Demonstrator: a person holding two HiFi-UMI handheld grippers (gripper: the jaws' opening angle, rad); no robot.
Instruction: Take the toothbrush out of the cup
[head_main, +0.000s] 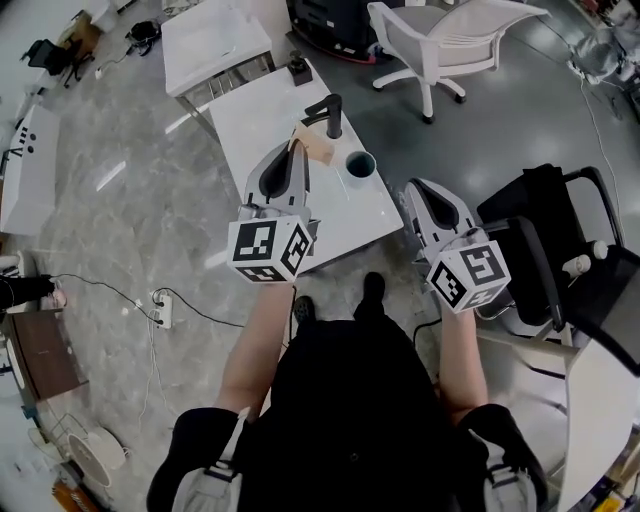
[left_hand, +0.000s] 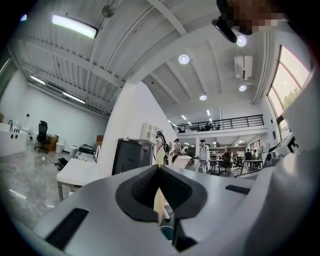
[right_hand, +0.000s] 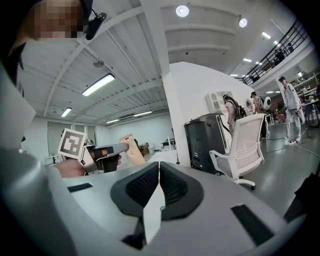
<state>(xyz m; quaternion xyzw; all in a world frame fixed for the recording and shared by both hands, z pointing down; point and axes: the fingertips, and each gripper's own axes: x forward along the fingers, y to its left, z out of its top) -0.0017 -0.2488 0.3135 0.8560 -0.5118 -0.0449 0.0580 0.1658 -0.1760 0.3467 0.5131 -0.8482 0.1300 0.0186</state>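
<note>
Left claw (head_main: 294, 146), ribbed black pads (left_hand: 142, 192) round flat tan slab (head_main: 316, 148)

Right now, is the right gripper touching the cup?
Apart. The head view shows bare table between the right gripper and the cup.

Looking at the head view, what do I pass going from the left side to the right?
power strip → left gripper → cup → right gripper
</note>
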